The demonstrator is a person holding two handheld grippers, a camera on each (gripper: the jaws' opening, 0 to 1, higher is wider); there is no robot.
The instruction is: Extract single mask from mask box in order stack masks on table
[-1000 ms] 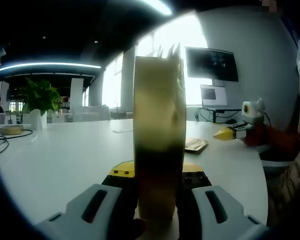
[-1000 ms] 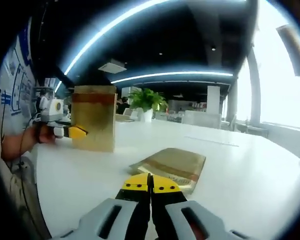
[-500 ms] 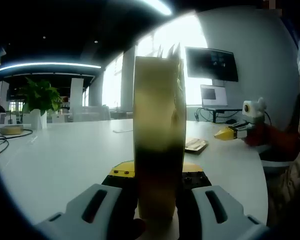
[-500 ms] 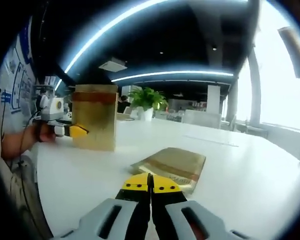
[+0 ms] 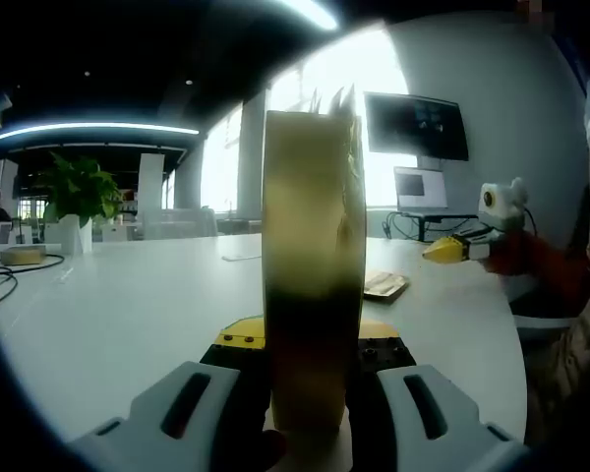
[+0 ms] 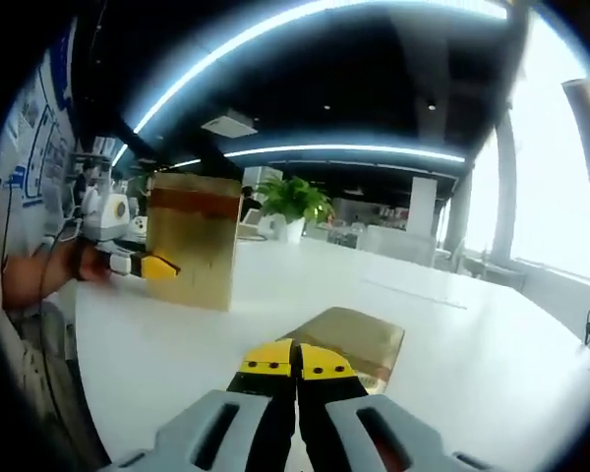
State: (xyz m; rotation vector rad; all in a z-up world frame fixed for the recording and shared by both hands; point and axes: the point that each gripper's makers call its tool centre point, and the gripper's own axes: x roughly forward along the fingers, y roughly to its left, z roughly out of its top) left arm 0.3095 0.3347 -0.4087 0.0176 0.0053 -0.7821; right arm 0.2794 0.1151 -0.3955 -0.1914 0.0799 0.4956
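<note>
We grip the tall tan cardboard mask box (image 5: 312, 285) upright on the white desk (image 5: 128, 305) with our left gripper (image 5: 305, 379). Our right gripper (image 6: 296, 366), fingers pressed together and empty, hovers over the flat tan mask stack (image 6: 354, 339). Next, we judge, it must reach the box top; the left gripper view shows paper edges protruding there.

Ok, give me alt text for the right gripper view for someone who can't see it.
The right gripper hovers shut above a flat stack of masks on the white table. Farther left, the left gripper clamps an upright mask box.
</note>
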